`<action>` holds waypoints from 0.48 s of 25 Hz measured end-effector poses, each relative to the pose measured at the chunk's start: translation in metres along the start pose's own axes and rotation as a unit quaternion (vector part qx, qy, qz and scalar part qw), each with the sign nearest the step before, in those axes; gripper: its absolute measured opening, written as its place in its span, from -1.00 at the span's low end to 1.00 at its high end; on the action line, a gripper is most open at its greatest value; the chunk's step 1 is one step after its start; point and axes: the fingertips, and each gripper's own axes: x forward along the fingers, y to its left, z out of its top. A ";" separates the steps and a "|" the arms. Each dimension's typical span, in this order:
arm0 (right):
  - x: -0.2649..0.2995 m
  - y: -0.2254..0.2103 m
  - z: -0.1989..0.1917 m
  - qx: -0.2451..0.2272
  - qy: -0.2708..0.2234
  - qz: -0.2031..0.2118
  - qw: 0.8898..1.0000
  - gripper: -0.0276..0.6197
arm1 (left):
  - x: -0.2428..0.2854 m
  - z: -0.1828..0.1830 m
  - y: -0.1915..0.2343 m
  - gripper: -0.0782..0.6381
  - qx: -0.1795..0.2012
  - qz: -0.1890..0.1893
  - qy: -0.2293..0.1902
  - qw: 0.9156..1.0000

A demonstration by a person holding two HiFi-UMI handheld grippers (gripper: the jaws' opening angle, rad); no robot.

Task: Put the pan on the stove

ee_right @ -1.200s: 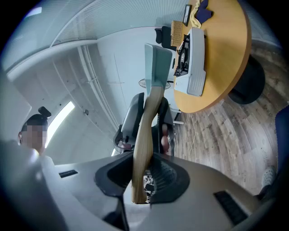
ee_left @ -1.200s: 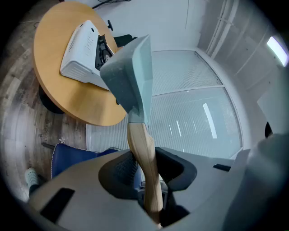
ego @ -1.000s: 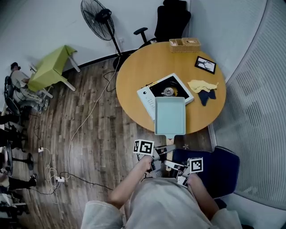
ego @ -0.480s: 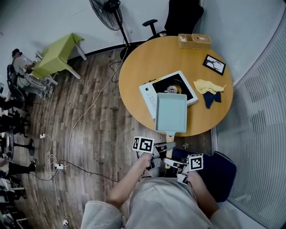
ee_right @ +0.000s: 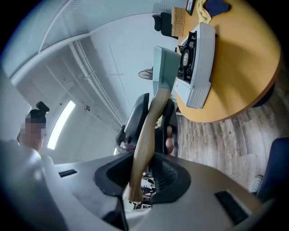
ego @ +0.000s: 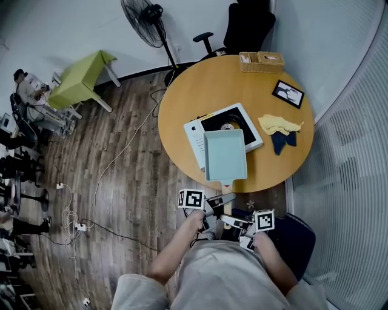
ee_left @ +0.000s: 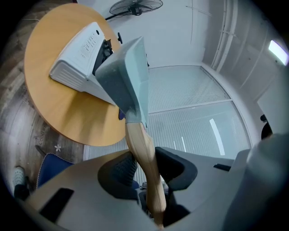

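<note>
A pale teal rectangular pan [ego: 225,156] with a wooden handle [ego: 227,192] hangs over the near part of the white stove [ego: 193,134], which lies on the round wooden table [ego: 200,91]. Both grippers hold the handle off the table's near edge. My left gripper [ego: 218,201] is shut on the handle [ee_left: 142,149] nearer the pan [ee_left: 128,76]. My right gripper [ego: 230,219] is shut on the handle's end [ee_right: 145,135], behind the left one. From the right gripper view the pan [ee_right: 161,65] stands beside the stove [ee_right: 201,58].
A wicker box [ego: 262,60], a framed picture [ego: 288,94], a yellow cloth [ego: 279,124] and a dark blue cloth [ego: 282,140] lie on the table's far and right parts. A fan [ego: 148,18], a black chair [ego: 248,24] and a green table [ego: 79,79] stand beyond. A blue seat [ego: 294,236] is at my right.
The head view has shifted a little. The pan stays over the stove's near part, and both grippers keep their hold on the handle.
</note>
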 end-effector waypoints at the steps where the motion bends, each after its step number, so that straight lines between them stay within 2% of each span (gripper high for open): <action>1: -0.003 -0.001 0.002 0.001 0.003 0.000 1.000 -0.57 | 0.003 0.001 0.000 -0.38 0.001 0.001 -0.003 1.000; 12: -0.026 -0.008 0.025 0.010 -0.002 0.000 1.000 -0.57 | 0.030 0.014 0.000 -0.38 -0.001 0.010 -0.017 1.000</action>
